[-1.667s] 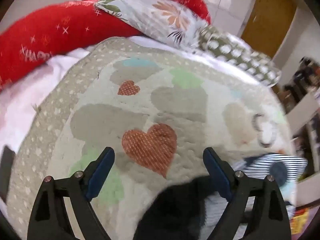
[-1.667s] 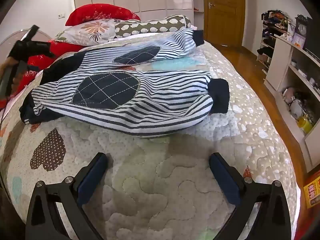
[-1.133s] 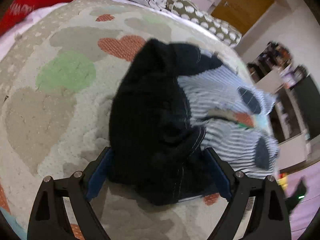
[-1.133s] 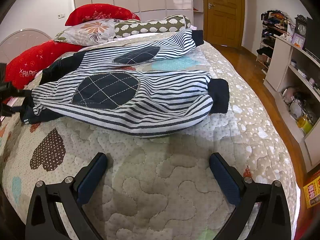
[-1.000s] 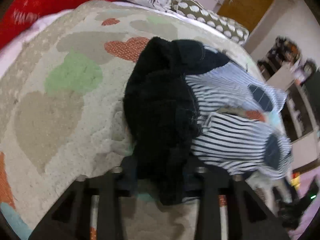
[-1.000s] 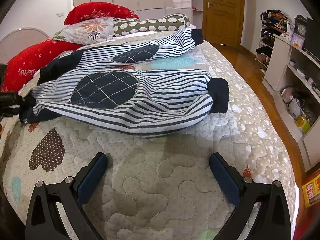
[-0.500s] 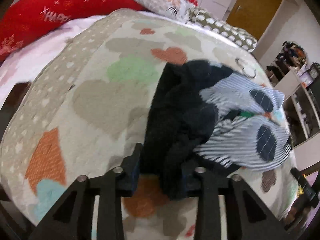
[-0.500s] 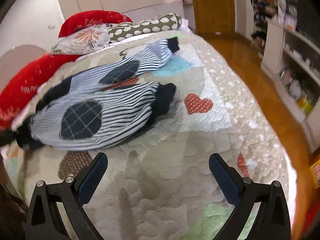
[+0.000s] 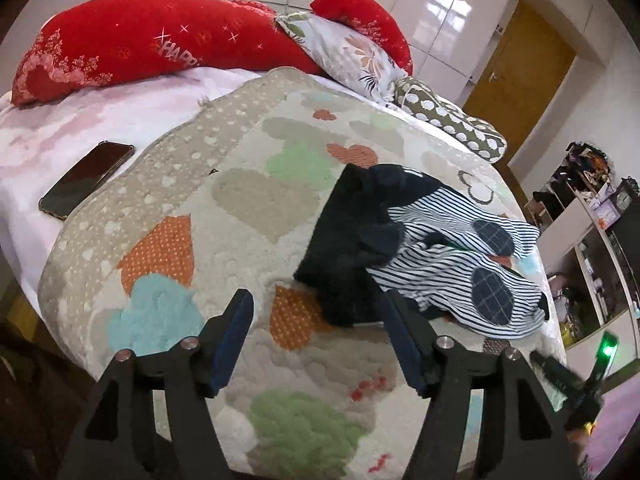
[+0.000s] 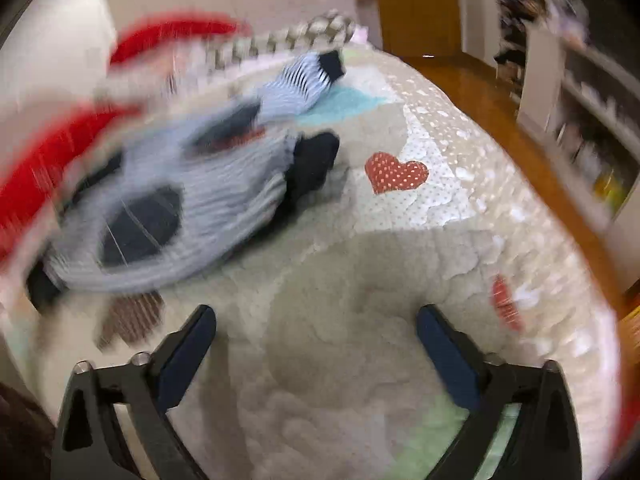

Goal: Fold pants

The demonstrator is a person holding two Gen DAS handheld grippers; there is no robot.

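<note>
Left gripper (image 9: 316,336): jaws just been opening, nothing btwn them, bare quilt (image 9: 248,200) under them. Right gripper (image 10: 316,344): jaws wide but just been closing some, also empty, over the quilt's foot end. Pants (image 9: 424,252) lie mid-bed beyond, dark waist bunched toward the left gripper, legs spread apart; no fold done, whole job left. Containers: none on bed; shelves (image 9: 592,256) past far edge, contents unclear.

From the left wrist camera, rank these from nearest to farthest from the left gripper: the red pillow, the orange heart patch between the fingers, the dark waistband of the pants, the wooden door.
1. Orange heart patch: on the quilt, just ahead of the left gripper.
2. Dark waistband of the pants: beyond it, slightly right.
3. Red pillow: head of the bed, upper left.
4. Wooden door: past the bed, upper right.
</note>
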